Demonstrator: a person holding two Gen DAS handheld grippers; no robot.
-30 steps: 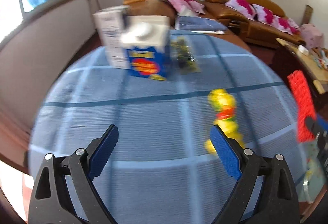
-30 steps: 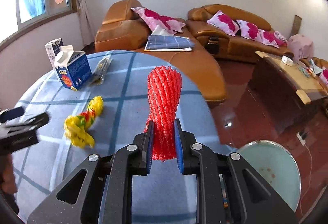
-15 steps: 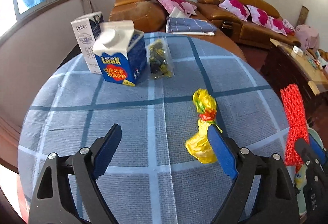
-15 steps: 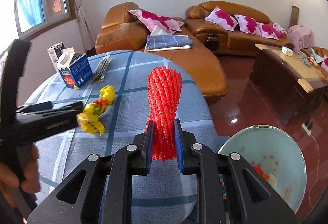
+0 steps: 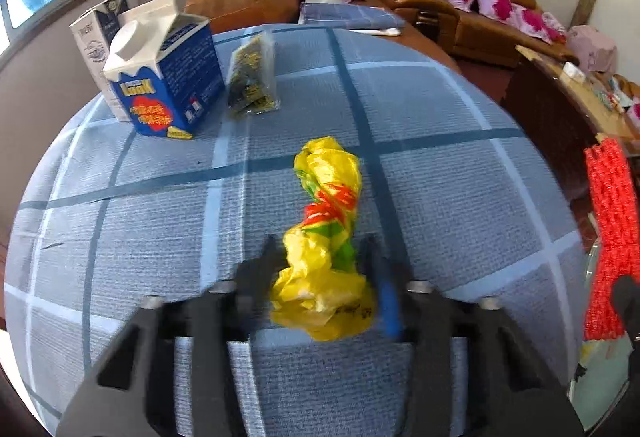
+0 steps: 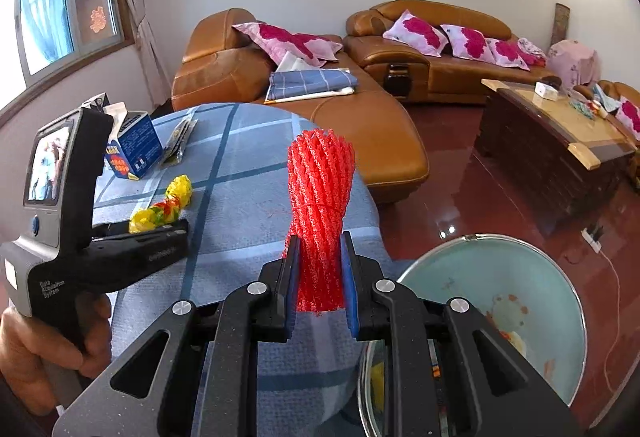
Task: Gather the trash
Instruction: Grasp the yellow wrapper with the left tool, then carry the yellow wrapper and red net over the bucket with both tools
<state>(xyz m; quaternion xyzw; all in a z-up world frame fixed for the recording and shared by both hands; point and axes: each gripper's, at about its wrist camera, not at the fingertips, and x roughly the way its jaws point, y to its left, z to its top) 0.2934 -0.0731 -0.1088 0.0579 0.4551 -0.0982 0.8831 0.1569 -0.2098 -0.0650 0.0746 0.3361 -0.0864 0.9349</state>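
Left wrist view: my left gripper (image 5: pixel 322 265) is angled down at the table (image 5: pixel 460 205), which is covered with a blue checked cloth. Its jaws are closing, blurred by the motion, with the near end of the crumpled yellow wrapper (image 5: pixel 326 233) between them. Contact of the fingers with the wrapper cannot be confirmed from this frame. The wrapper lies on the cloth, lengthwise away from the camera, with a red and green band at its middle.

Toward the far left edge of the table stands a blue milk carton (image 5: pixel 164 85) with a white cap. A white carton (image 5: pixel 94 41) stands just behind it. A small clear packet (image 5: pixel 252 77) with yellow and dark contents lies flat just right of the blue carton.

Right wrist view: my right gripper (image 6: pixel 318 277) is clamped on the red foam net (image 6: pixel 320 205), which stands upright between the blue pads. The net is lifted off the cloth at the table's right edge. Below and to the right, beside the table, is a pale green bin (image 6: pixel 520 277) with scraps inside. My left hand (image 6: pixel 44 341) grasps the handle of the left gripper at the left of this view, its fingers around the yellow wrapper (image 6: pixel 162 211).
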